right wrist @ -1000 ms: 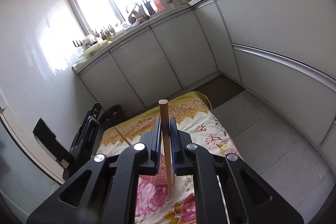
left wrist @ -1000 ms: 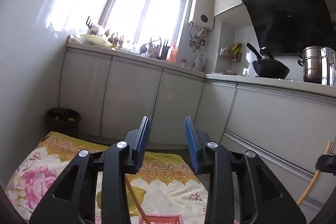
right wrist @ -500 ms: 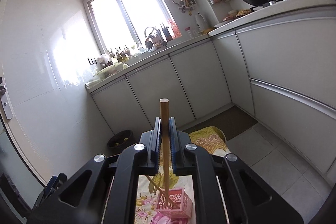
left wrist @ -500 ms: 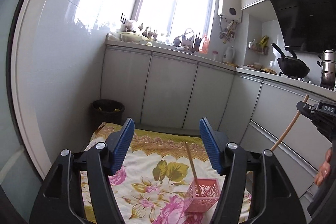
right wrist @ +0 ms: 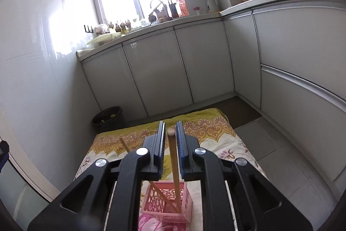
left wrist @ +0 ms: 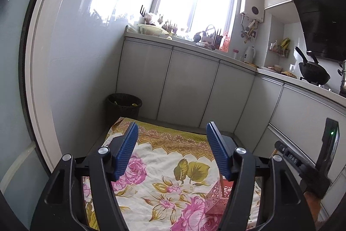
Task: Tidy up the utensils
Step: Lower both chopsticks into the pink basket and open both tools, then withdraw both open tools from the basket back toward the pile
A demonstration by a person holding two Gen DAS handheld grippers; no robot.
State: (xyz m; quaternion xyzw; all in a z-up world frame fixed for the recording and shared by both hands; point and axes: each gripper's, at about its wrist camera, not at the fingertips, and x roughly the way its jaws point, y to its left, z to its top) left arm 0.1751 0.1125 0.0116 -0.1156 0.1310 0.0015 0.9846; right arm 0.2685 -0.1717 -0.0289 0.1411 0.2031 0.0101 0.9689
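Note:
A pink perforated basket [right wrist: 166, 202] stands on the floral cloth [right wrist: 216, 133]. Two wooden chopsticks stand in it: one [right wrist: 174, 166] runs up between my right gripper's jaws, the other [right wrist: 125, 145] leans to the left. My right gripper [right wrist: 170, 135] is slightly open, its pads a little apart from the chopstick. In the left wrist view the basket [left wrist: 217, 198] shows partly behind my right finger. My left gripper [left wrist: 172, 142] is wide open and empty above the cloth [left wrist: 162, 166], left of the basket.
A black waste bin [left wrist: 123, 104] stands at the cloth's far left corner. Grey cabinets [right wrist: 164, 66] run along the back and right. The other gripper's body [left wrist: 311, 168] shows at right in the left wrist view.
My right gripper lowered the chopstick into the pink basket and its jaws parted slightly. My left gripper drew back, staying open.

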